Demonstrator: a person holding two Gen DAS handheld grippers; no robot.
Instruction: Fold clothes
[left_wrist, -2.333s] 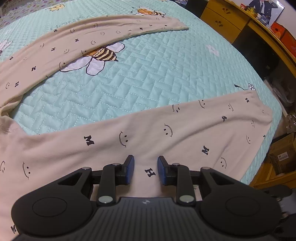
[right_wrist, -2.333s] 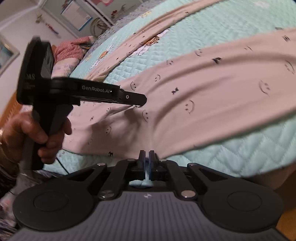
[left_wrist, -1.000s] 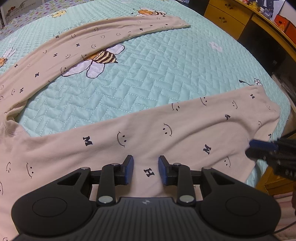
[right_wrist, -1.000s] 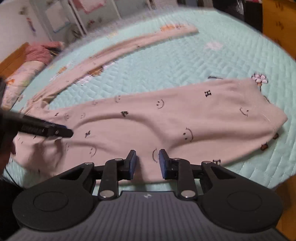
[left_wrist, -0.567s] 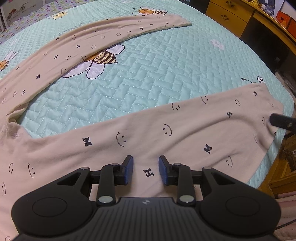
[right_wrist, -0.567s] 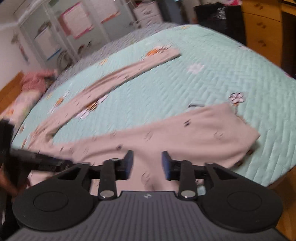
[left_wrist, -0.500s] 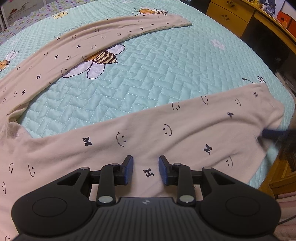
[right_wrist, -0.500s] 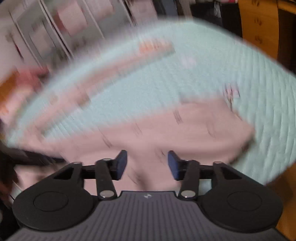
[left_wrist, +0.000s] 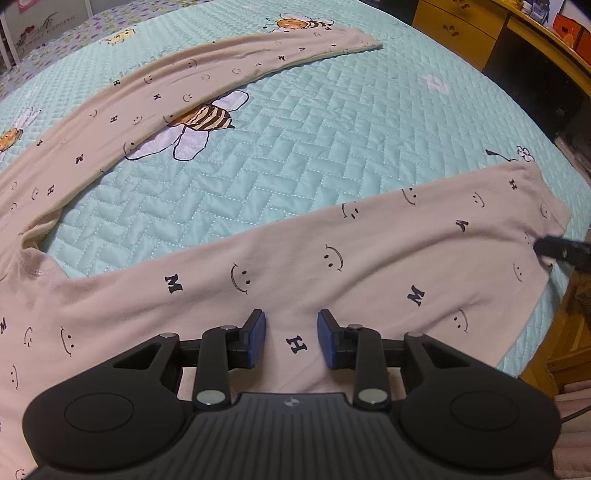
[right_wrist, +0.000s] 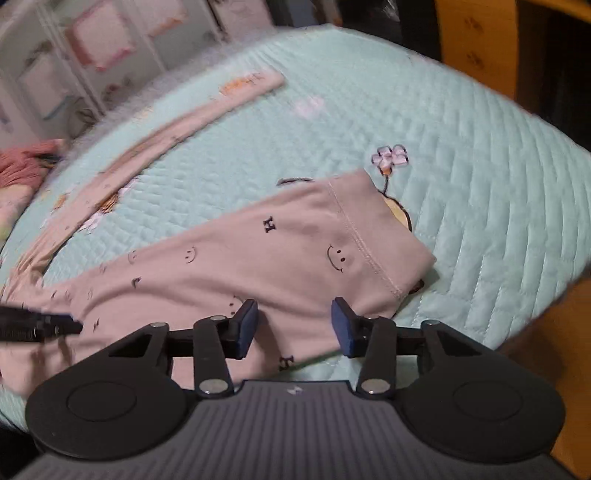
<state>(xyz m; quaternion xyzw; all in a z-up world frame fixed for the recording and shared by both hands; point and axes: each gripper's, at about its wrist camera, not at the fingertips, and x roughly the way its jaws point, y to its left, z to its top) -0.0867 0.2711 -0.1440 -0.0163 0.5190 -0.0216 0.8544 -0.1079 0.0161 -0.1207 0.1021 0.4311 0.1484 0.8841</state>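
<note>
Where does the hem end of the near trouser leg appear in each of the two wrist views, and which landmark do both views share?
Left wrist view: the hem lies at the far right edge, just above the tip of the right tongs.
Right wrist view: the hem lies right of centre, above the tongs' blue pads.
Shared landmark: the small printed flower on the quilt, just beyond the hem.

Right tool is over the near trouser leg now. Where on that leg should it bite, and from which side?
Take the near trouser leg at its hemmed cuff, coming in from the bed edge. The stitched double layer there gives a firm bite, and the cuff's corner lifts slightly off the quilt. The right tool hangs above the cloth, its jaws closing with nothing between them.
</note>
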